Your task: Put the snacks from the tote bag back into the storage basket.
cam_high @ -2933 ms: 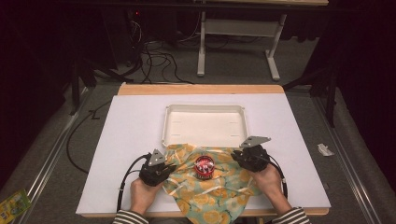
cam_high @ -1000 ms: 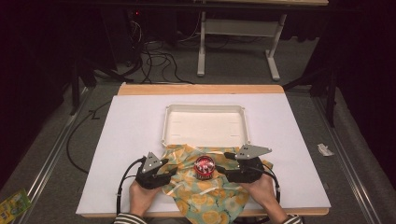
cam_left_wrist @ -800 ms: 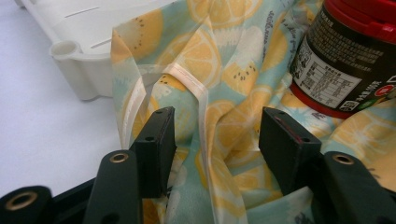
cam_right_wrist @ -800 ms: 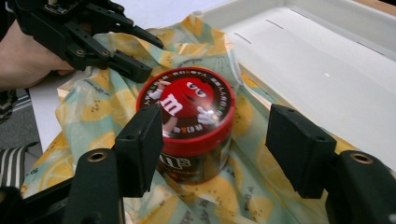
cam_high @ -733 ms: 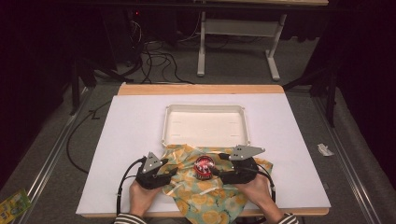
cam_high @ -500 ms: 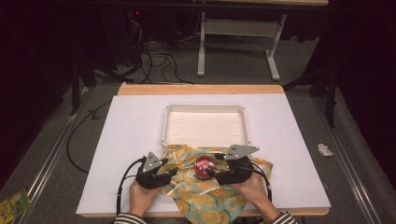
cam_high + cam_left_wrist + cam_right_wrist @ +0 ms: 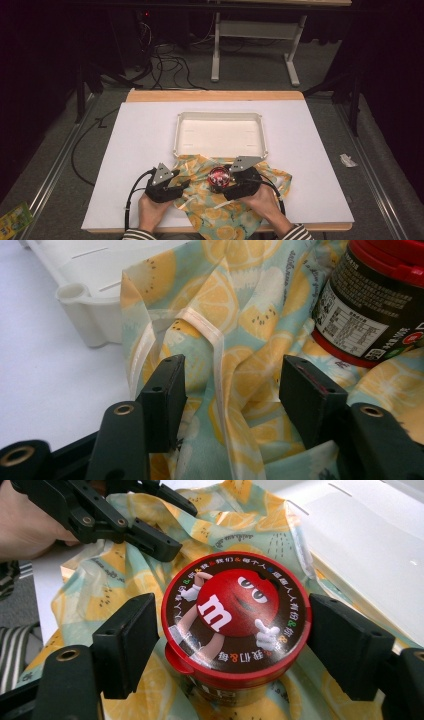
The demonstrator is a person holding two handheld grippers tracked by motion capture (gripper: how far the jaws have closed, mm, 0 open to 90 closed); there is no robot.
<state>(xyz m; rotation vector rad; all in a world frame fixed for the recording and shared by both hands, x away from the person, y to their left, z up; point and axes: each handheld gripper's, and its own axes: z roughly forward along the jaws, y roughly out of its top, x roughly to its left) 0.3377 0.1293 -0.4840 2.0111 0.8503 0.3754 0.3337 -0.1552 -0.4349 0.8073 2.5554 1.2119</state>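
A yellow and blue lemon-print cloth (image 7: pixel 220 212) lies at the table's front edge, with a red-lidded candy jar (image 7: pixel 218 176) standing upright on it. My right gripper (image 7: pixel 225 186) reaches in from the right. In the right gripper view it (image 7: pixel 234 630) straddles the jar (image 7: pixel 235 605); its jaws have just been opening and stand close beside the lid without squeezing it. My left gripper (image 7: pixel 183 186) rests on the cloth's left edge. Its (image 7: pixel 230 385) jaws have opened slightly, and a loose fold of cloth (image 7: pixel 250 305) with a pale seam lies between them.
A shallow white tray (image 7: pixel 176 135) sits just beyond the cloth, its near rim partly covered by fabric. White table surface (image 7: pixel 135 150) stretches to both sides. Cables trail from both grippers toward the front edge. The floor behind holds cables and a stand.
My right gripper has moved left from the cloth's right edge until its jaws stand around the jar. The left gripper has stayed on the cloth's left edge.
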